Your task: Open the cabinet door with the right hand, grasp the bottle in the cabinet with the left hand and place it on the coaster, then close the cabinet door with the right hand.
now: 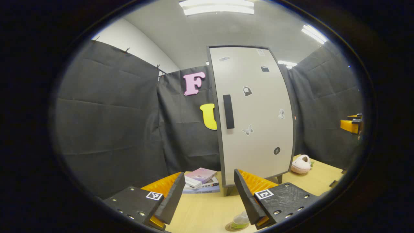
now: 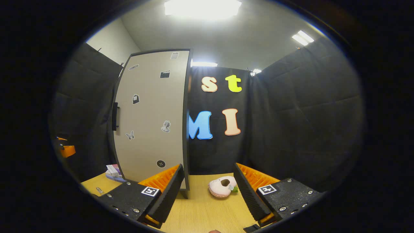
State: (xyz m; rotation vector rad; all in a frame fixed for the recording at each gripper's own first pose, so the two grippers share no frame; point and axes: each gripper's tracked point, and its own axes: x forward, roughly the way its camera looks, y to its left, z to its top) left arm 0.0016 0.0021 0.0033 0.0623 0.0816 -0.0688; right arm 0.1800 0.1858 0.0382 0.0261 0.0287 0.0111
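Two fingers of the left gripper (image 1: 208, 197) stand apart in the left gripper view, over bare tabletop (image 1: 200, 210). The bottle (image 1: 241, 220) sits on the coaster (image 1: 230, 228) at the lower edge, beside the right finger. Ahead, the cabinet door (image 1: 255, 113) is shut, with books (image 1: 200, 181) left of its foot.

In the right gripper view, the right gripper (image 2: 208, 191) is open and empty; a plush slipper (image 2: 222, 186) lies between its fingers, near the cabinet's right edge.

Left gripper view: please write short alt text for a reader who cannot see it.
A closed cabinet door with a dark handle stands ahead on a wooden table. The open left tool frames stacked books; a bottle sits on a coaster.
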